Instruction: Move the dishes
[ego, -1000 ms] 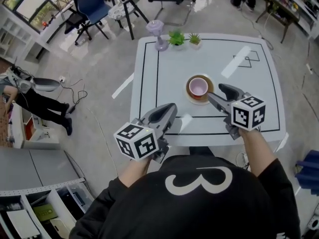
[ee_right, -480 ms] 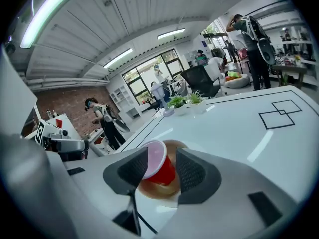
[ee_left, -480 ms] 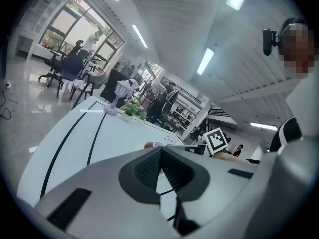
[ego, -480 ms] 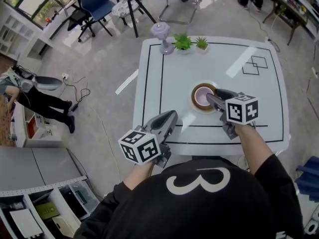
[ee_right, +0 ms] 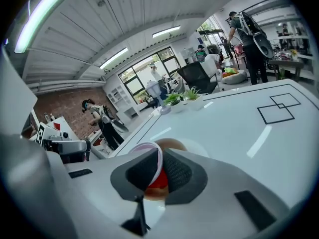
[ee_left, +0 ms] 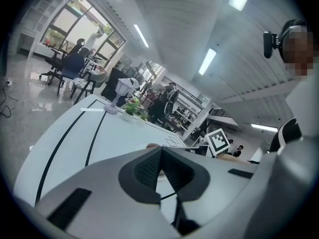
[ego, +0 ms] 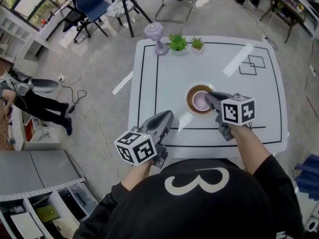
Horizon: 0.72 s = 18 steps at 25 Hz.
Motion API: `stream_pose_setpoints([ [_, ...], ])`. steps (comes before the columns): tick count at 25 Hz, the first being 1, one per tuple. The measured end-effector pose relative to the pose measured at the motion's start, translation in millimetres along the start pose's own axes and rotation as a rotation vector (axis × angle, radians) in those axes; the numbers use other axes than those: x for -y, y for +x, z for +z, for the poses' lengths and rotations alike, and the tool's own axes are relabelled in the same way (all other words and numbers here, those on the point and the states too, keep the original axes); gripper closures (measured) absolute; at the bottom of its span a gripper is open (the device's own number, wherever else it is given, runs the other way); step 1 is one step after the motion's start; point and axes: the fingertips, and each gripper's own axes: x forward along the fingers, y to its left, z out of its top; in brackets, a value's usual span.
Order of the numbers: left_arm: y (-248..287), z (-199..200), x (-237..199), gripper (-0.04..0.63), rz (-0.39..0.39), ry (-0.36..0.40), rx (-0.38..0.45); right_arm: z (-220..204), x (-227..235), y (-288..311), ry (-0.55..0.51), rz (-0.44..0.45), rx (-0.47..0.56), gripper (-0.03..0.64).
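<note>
Pinching the rim of the pink cup (ego: 200, 102), the right gripper (ego: 209, 97) has just been closing its 2 jaws on it. The cup sits on a brown saucer (ego: 191, 96) mid-table (ego: 164, 68). The left gripper (ego: 169, 115) hovers clenched and empty over the table's near edge.

The white table (ego: 164, 73) is smooth and glossy; the pink cup (ego: 198, 102) looks glazed

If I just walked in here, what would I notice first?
A pink-lined red cup sits on a round brown saucer in the middle of the white table. The right gripper, whose jaws have just been closing, pinches the cup's rim. Two small green potted plants stand at the table's far edge.
</note>
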Motion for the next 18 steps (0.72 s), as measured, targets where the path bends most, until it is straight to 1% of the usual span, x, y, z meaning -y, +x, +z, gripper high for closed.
stream_pose_setpoints([
  [5,7,-5,-5,0.594,0.013,-0.009,-0.024,1,3,-2,0.012,0.015,0.003,0.577],
  [9,8,-4,-5,0.594,0.020,-0.013,-0.030,5,-2,-5,0.059,0.053,0.018,0.577],
  [12,10,-2,-7,0.594,0.022,-0.016,-0.031,16,-6,-13,0.081,0.074,0.049,0.577],
  [18,13,3,-12,0.594,0.021,-0.030,-0.028,47,-6,-30,0.104,0.088,0.131,0.577],
])
